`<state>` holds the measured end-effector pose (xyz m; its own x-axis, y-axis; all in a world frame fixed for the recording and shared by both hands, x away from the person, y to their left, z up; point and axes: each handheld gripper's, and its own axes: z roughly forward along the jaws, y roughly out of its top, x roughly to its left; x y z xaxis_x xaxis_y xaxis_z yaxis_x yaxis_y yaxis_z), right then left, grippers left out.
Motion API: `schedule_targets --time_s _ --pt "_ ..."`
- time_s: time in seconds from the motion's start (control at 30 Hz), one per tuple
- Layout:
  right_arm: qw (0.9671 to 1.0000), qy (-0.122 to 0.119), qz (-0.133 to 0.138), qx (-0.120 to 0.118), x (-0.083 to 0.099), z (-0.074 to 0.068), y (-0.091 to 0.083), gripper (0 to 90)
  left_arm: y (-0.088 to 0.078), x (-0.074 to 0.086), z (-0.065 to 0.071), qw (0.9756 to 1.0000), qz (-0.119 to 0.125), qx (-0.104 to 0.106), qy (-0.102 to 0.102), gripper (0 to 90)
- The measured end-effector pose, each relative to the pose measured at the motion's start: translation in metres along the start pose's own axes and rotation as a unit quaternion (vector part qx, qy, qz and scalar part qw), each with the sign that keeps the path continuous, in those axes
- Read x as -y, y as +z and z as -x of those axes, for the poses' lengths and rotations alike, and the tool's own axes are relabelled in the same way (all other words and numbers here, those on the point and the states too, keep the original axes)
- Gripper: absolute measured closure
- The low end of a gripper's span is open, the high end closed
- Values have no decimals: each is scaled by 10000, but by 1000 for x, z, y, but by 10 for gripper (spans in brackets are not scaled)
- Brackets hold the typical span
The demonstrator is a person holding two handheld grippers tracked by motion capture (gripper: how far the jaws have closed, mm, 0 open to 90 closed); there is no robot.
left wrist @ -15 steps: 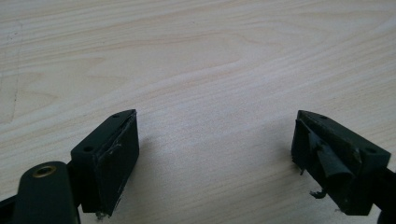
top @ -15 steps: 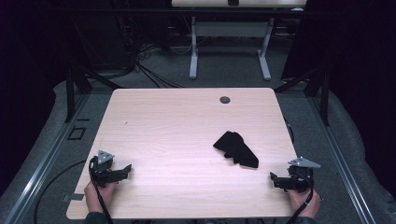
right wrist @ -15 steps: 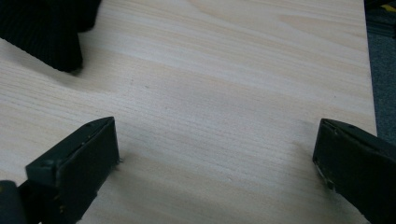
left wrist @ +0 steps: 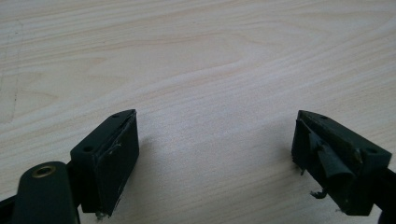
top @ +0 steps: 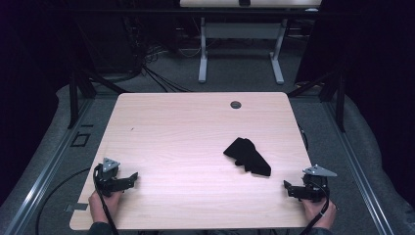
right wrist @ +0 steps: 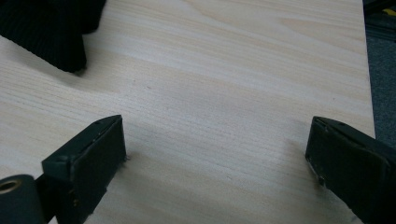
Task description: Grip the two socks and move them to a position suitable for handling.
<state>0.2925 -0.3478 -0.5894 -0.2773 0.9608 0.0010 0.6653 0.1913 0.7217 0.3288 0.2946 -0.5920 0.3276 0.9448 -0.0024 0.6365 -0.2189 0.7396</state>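
Worktop (top: 186, 137) of pale wood grain carries a crumpled black cloth (top: 247, 155), which lies right of centre, somewhat nearer the person's edge than the far edge. A small round dark grommet (top: 236, 105) sits in the surface near the far edge.

The left gripper (top: 131, 177) rests at the near left corner, held by the person's left hand (top: 102, 205), with its grey three-cornered plate on top and a cable trailing off the near edge. Its jaws are spread wide; in the left gripper view the left gripper (left wrist: 215, 154) has nothing between its pads but bare wood.

The right gripper (top: 288, 188) sits at the near right corner in the person's right hand (top: 320, 213), pointing inward across the worktop. It too is released, jaws well apart and holding nothing. In the right gripper view the right gripper (right wrist: 217, 154) frames bare wood, with the black cloth (right wrist: 46, 28) showing its ribbed weave at the upper left, apart from the jaws, and the table's edge with grey floor (right wrist: 383, 70) at the right.

Both grippers are well apart from the cloth and from each other.
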Motion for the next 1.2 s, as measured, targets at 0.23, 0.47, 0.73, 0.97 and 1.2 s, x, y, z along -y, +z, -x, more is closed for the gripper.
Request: schedule_targets --time_s 0.23,0.47,0.73,0.97,1.2 --pt "10000 7 -8 7 0 0 0 41 0 0 0 10000 -9 1 13 147" --pt "10000 44 -25 19 -1 0 1 20 1 -1 0 10000 6 8 -14 146" --pt "9999 75 -48 68 -1 0 2 6 2 -1 -1 10000 0 22 -3 146" --pt "9999 85 -79 68 -1 0 2 4 2 -2 -1 10000 -16 14 -13 143" --pt "9998 89 -155 58 -3 1 1 8 3 -3 1 9997 -131 130 155 55"
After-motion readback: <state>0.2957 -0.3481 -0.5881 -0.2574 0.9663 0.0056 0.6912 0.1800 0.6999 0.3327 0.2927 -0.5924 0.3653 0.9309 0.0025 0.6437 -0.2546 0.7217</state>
